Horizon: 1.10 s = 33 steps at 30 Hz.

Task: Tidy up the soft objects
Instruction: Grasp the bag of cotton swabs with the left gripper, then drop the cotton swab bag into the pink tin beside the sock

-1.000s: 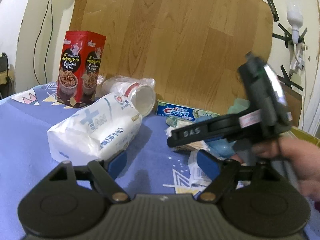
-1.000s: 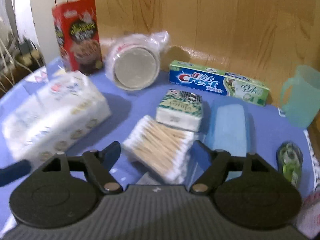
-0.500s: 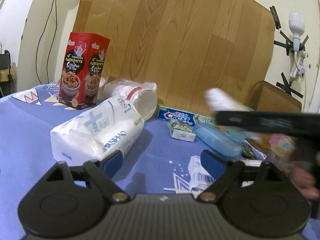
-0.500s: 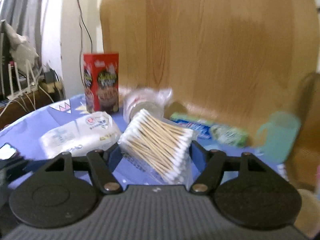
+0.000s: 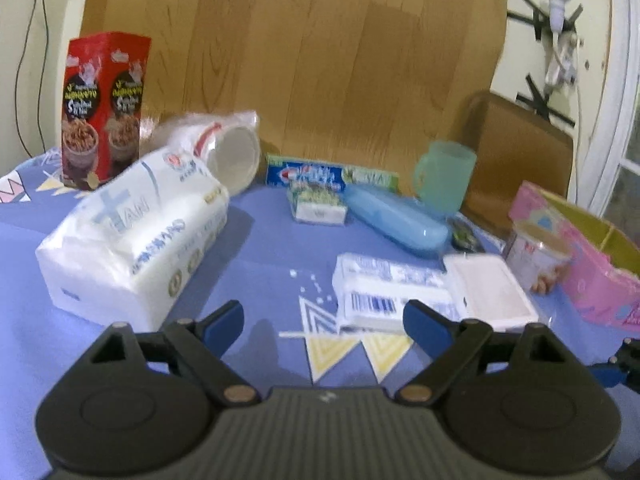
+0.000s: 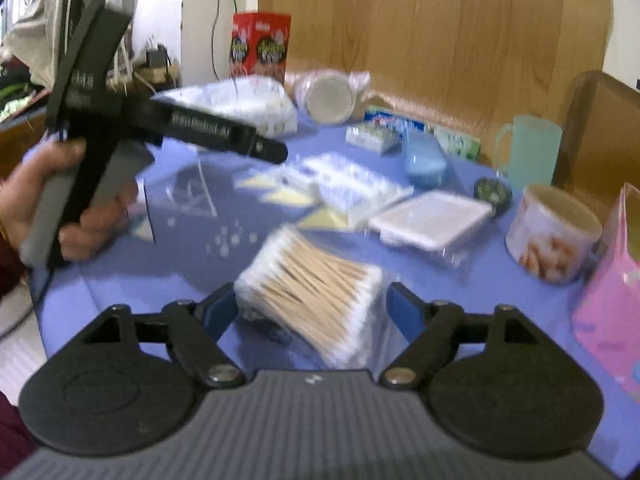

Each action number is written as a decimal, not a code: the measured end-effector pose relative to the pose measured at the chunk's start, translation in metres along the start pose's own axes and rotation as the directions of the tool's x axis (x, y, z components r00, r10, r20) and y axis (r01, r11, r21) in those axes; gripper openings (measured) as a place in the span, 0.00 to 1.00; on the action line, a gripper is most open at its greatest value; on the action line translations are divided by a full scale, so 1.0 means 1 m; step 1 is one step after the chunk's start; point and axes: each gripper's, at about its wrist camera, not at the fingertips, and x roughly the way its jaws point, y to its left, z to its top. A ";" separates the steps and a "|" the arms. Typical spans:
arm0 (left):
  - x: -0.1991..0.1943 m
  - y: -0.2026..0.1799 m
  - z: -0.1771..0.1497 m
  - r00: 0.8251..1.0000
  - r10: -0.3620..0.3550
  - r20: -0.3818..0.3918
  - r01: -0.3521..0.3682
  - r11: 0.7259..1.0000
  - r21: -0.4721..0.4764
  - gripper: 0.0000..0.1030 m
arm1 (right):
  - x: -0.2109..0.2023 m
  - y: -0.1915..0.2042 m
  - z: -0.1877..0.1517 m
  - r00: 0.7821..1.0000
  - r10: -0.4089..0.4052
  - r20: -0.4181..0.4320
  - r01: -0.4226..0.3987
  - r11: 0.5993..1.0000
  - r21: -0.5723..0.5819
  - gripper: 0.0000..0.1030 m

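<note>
Cotton swabs pack [image 6: 310, 290] | clear wrap, wooden sticks, white tips | blurred

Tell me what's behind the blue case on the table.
Behind the blue case sit a Crest toothpaste box and a green plastic mug, both before the wooden board. The case covers the mug's base, so whether they touch cannot be told.

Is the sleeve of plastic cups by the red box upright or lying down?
Lying down: the cup sleeve rests on its side, its round open end facing the camera, beside the upright red box.
</note>
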 end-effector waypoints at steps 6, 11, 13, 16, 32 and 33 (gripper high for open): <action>0.000 -0.015 -0.004 0.999 0.045 -0.026 -0.044 0.998 0.055 0.88 | -0.001 -0.008 -0.007 1.000 0.006 0.019 -0.007 1.000 0.029 0.88; -0.008 -0.023 -0.010 0.994 -0.072 -0.081 0.069 0.997 -0.034 0.88 | -0.007 -0.015 -0.015 0.999 0.023 0.022 -0.025 0.998 0.066 0.88; -0.015 -0.024 -0.014 0.978 -0.179 -0.104 0.167 0.979 -0.115 0.88 | -0.010 -0.014 -0.016 1.000 0.022 0.020 -0.023 0.997 0.072 0.88; -0.023 -0.037 -0.019 0.949 -0.289 -0.126 0.268 0.950 -0.158 0.85 | -0.009 -0.016 -0.017 0.999 0.030 0.023 -0.032 0.996 0.079 0.88; 0.000 -0.218 0.042 0.873 -0.459 -0.164 0.483 0.860 0.162 0.59 | -0.097 -0.085 -0.027 0.915 -0.294 0.276 0.250 0.951 0.182 0.69; 0.005 -0.235 0.044 0.867 -0.468 -0.170 0.494 0.850 0.182 0.59 | -0.102 -0.096 -0.028 0.903 -0.331 0.274 0.282 0.938 0.203 0.69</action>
